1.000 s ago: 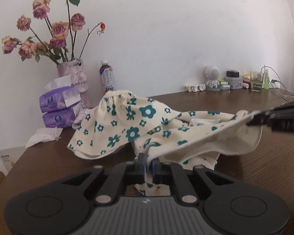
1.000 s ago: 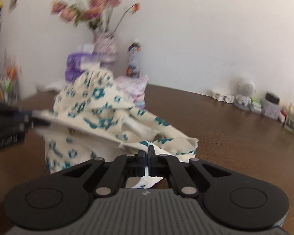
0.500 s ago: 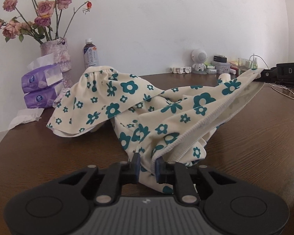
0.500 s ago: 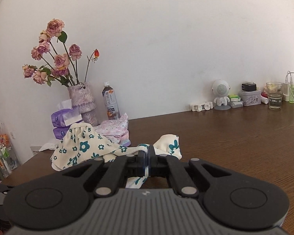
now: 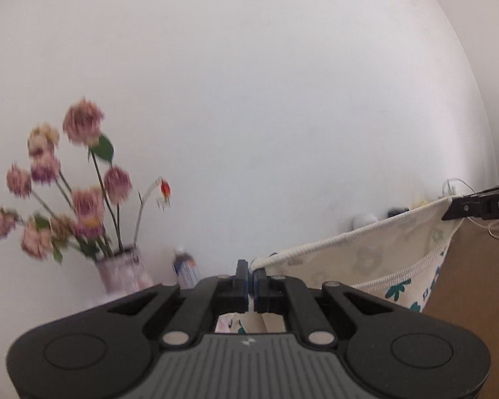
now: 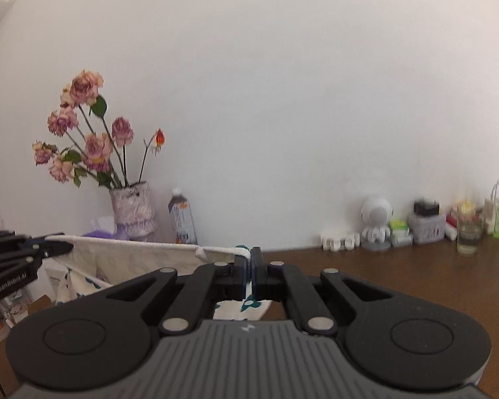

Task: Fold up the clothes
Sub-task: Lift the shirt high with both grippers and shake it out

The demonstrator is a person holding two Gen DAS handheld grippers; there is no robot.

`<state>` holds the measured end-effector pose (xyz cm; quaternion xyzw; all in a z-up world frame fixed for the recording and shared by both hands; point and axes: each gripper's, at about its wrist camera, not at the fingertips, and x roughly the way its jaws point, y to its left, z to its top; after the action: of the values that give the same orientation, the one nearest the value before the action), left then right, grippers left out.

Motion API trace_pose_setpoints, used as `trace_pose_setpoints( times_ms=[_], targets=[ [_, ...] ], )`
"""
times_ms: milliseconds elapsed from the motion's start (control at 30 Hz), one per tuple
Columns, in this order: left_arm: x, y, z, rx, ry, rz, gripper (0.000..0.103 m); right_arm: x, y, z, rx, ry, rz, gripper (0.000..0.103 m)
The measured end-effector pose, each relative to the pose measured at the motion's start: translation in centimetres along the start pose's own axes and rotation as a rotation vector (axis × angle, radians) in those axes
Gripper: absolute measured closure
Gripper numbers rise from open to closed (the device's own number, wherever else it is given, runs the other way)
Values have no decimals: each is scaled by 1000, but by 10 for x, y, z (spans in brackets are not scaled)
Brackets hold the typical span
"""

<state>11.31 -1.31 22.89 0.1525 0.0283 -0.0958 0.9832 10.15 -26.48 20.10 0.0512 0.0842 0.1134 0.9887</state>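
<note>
Garment (image 5: 376, 252) suspended between both grippers.
Left gripper (image 5: 250, 271) clamped on one hem corner; right gripper (image 6: 250, 259) clamped on the other; hem taut above table (image 6: 399, 276).

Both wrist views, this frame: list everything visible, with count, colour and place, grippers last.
Garment: one, cream with teal flowers, stretched in the air between the two grippers.
Table: one, brown wood, against the wall.
Vase of roses: one, pale purple vase with pink blooms, far left by the wall.
Bottle: one, clear with a light label, right of the vase.
Tissue pack: purple, partly hidden behind the garment; count unclear.
Robot figurine: one, white, by the wall on the right.
Glass: one, clear, far right.
Small boxes and bottles: several, mixed colours, around the figurine.
Left gripper: black, shut on the garment's hem.
Right gripper: black, shut on the hem's other end.
</note>
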Motion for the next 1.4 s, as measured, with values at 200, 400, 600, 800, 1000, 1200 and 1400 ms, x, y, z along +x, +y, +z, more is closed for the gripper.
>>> trace_pose_setpoints(
  times_ms=[200, 400, 600, 800, 1000, 1200, 1400],
  targets=[
    [-9, 24, 134, 13, -251, 133, 101, -24, 24, 128, -125, -245, -62, 101],
    [-12, 33, 185, 22, -251, 79, 101, -53, 42, 192, -203, -340, -146, 101],
    [-10, 21, 189, 79, -248, 47, 101, -63, 37, 208, -202, -337, -186, 101],
    [-27, 16, 208, 73, -383, 68, 101, -66, 30, 213, -203, -392, -213, 101],
    [46, -9, 194, 145, -249, 79, 101, -22, 11, 202, -189, -331, -235, 101],
    [168, -35, 156, 113, -107, 103, 101, 62, -9, 185, -221, -255, -334, 101],
    [179, -50, 193, 61, -407, 259, 100, 107, -14, 201, -270, -352, -437, 101]
  ],
)
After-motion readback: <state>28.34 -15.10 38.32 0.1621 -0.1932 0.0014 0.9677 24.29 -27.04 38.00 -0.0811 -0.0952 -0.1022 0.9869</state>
